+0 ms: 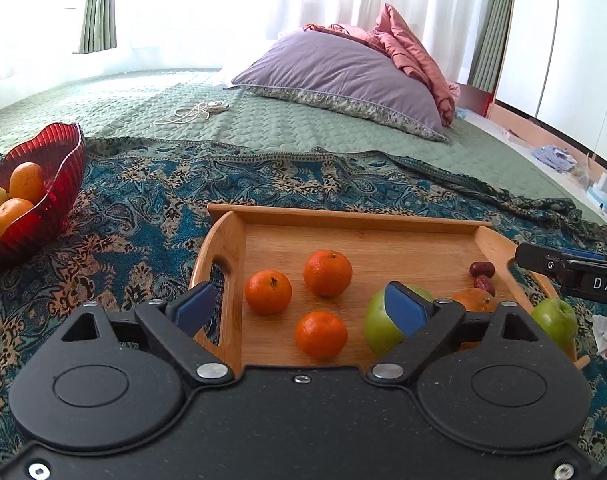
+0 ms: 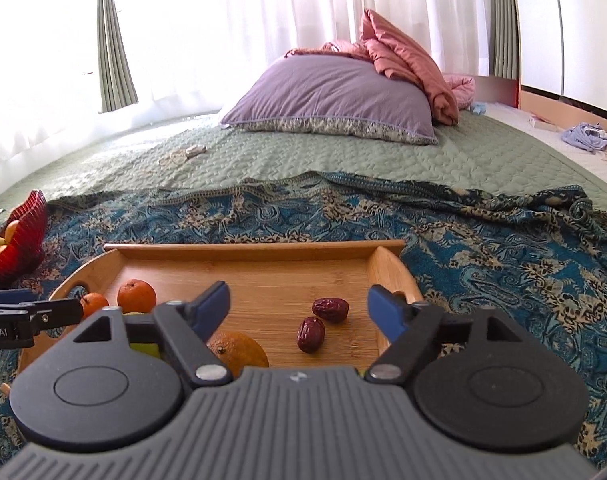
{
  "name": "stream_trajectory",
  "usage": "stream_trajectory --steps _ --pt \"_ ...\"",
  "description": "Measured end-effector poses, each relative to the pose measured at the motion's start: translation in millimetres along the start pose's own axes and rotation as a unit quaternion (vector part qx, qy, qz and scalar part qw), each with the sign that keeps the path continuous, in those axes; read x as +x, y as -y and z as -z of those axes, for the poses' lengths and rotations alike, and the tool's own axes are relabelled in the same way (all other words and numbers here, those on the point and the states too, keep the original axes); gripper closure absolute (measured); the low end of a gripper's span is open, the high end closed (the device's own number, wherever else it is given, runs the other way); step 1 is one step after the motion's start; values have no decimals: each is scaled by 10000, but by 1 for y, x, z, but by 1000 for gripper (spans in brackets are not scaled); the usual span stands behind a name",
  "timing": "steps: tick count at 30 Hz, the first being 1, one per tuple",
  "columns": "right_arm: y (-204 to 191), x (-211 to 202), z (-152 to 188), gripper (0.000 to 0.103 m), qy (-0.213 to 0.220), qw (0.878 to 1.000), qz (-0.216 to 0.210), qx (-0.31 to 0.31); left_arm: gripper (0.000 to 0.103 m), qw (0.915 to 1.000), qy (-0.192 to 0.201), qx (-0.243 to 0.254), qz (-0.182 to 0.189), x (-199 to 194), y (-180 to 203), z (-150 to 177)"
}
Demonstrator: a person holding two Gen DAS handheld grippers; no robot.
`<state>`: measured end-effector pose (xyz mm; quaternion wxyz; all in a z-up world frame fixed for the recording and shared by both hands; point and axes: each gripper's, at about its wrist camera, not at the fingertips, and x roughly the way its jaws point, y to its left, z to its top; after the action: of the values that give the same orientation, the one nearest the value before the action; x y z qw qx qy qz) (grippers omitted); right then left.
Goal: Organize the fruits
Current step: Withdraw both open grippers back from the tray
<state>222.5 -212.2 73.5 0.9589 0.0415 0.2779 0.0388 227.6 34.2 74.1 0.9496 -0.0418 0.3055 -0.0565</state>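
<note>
Two grippers over a wooden tray (image 1: 343,216) of fruit on a patterned blanket (image 1: 143,208).

The left gripper (image 1: 301,308) hangs jaws wide above three tangerines (image 1: 327,273), a green apple (image 1: 377,330) just behind its right finger. The right gripper (image 2: 299,308) — jaws wide too, holding nothing — frames two red dates (image 2: 329,309) and an orange (image 2: 239,350). A red glass bowl (image 1: 61,168) holding more citrus sits well apart at left.

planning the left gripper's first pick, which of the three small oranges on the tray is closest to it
The front orange, lowest in the left wrist view, sits nearest the open left gripper. The other two oranges lie farther back on the wooden tray.
</note>
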Motion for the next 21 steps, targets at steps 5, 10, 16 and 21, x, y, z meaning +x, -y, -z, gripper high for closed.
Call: stream_trajectory --steps 5,10,16,21 --pt "6 -18 7 5 216 9997 -23 127 3 9998 179 14 36 -22 3 10" --pt "9 -37 18 0 466 9989 -8 11 1 9996 270 60 35 -38 5 21" --pt "7 -53 32 0 618 9981 47 -64 0 9992 361 148 -31 -53 10 37" --pt "4 -65 46 0 701 9974 17 -137 0 9989 377 250 -77 -60 15 52"
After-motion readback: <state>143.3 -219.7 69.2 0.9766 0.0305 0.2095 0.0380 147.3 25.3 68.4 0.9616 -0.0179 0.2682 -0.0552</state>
